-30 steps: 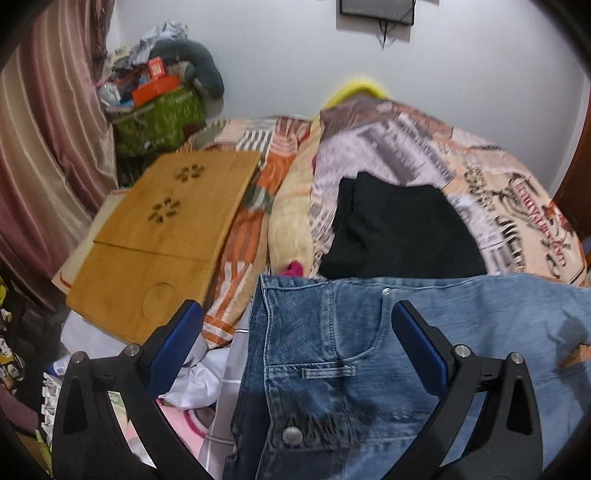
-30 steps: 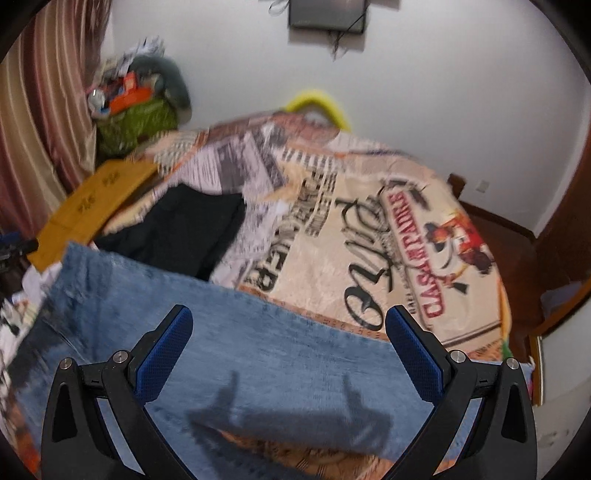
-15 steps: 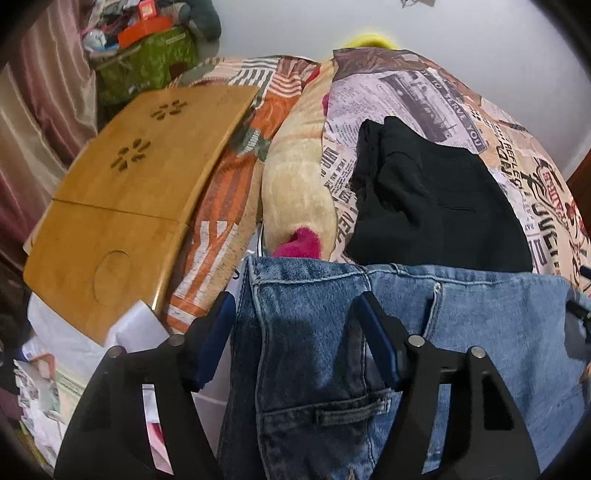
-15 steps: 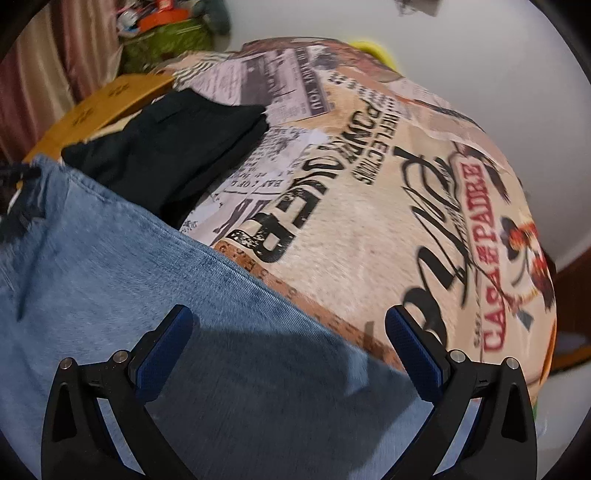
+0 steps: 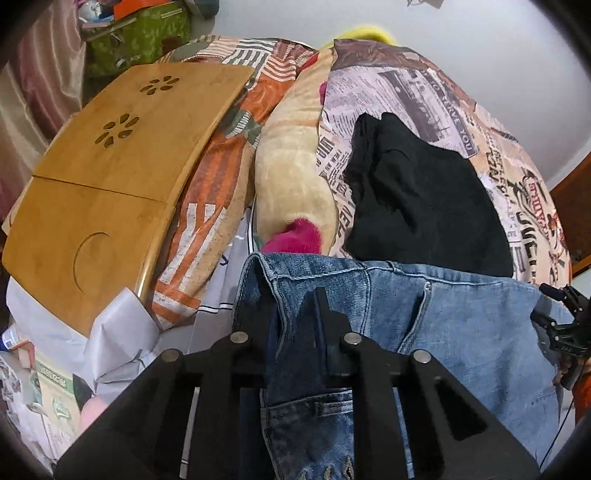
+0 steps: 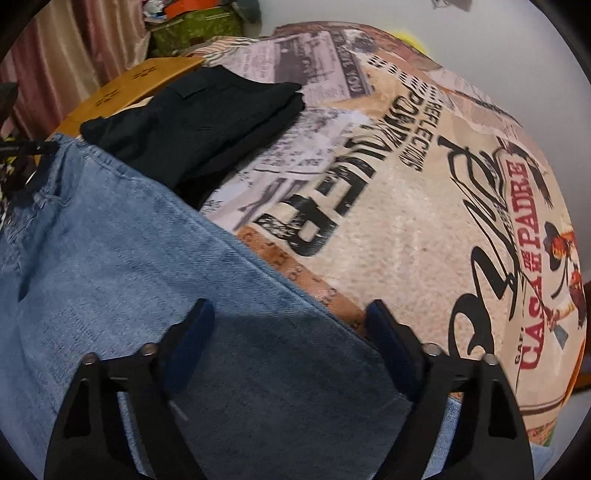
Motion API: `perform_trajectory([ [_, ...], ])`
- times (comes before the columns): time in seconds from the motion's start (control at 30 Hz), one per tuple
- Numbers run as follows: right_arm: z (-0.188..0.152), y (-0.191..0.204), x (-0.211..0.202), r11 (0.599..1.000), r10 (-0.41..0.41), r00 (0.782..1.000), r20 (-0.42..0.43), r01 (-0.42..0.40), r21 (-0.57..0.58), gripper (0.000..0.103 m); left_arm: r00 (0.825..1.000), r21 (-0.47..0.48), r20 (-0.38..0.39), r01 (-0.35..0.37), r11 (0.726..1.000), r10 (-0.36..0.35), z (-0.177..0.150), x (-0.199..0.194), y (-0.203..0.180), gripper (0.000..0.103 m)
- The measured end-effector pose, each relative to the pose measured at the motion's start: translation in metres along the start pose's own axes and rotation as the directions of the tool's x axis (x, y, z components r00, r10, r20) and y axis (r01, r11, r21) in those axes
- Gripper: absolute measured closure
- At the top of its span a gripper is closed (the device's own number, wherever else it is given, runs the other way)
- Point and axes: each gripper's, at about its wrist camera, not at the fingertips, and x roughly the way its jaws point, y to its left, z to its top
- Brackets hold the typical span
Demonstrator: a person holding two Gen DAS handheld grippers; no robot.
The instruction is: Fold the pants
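Blue jeans (image 5: 461, 325) lie across the near edge of the bed. My left gripper (image 5: 295, 332) is shut on the waistband corner of the jeans, which bunches between the fingers. In the right wrist view the jeans' leg (image 6: 129, 266) spreads over the printed bedspread (image 6: 424, 229). My right gripper (image 6: 288, 332) is open, with its blue-padded fingers (image 6: 192, 332) down on either side of the leg fabric near its far edge. The right gripper also shows at the right edge of the left wrist view (image 5: 565, 325).
A folded black garment (image 5: 424, 192) lies on the bedspread just beyond the jeans. A wooden lap tray (image 5: 110, 173) rests on the striped pillow at left. A cream plush toy with a pink tip (image 5: 295, 184) lies between them. Clutter and a green box (image 5: 140, 33) stand far left.
My left gripper has closed on the jeans' waistband corner. My right gripper has dropped lower over the leg and its fingers have come somewhat closer together.
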Motion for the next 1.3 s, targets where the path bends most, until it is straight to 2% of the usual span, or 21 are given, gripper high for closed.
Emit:
perform_trajectory([
  [0.1, 0.000, 0.006, -0.001, 1.000, 0.005, 1.000, 0.008, -0.005, -0.020, 0.046, 1.000, -0.043, -0.024, -0.008, 0.999, 0.007, 0.006, 0.009, 0.003, 0.086],
  [0.23, -0.001, 0.009, -0.003, 1.000, -0.019, 1.000, 0.022, 0.020, -0.024, 0.074, 0.999, -0.047, -0.022, -0.028, 0.999, 0.027, 0.010, 0.015, 0.002, 0.086],
  [0.27, -0.001, 0.009, -0.003, 0.999, -0.028, 0.999, 0.024, 0.029, -0.024, 0.080, 0.999, -0.029, -0.015, -0.045, 0.999, 0.044, 0.009, 0.014, -0.001, 0.088],
  [0.37, -0.001, 0.007, -0.004, 0.999, -0.036, 0.999, 0.024, 0.036, -0.014, 0.088, 0.996, 0.023, 0.006, -0.088, 0.996, 0.088, 0.005, 0.006, -0.009, 0.098],
  [0.6, -0.007, 0.009, -0.025, 1.000, -0.013, 0.999, 0.040, 0.012, 0.028, 0.094, 0.995, 0.059, 0.075, -0.072, 0.996, 0.067, 0.003, -0.035, -0.021, 0.099],
  [0.73, -0.015, 0.008, -0.051, 0.997, 0.031, 0.997, 0.077, -0.037, 0.069, 0.095, 0.990, 0.098, 0.127, -0.079, 0.992, 0.066, -0.003, -0.064, -0.033, 0.099],
  [0.83, -0.021, 0.015, -0.073, 0.997, 0.025, 0.994, 0.106, -0.032, 0.070, 0.096, 0.985, 0.123, 0.159, -0.086, 0.989, 0.066, -0.009, -0.085, -0.039, 0.099],
  [1.3, -0.061, 0.063, -0.164, 0.998, 0.006, 0.985, 0.173, -0.017, 0.057, 0.096, 0.966, 0.145, 0.257, -0.078, 0.986, 0.039, -0.068, -0.177, -0.029, 0.099],
])
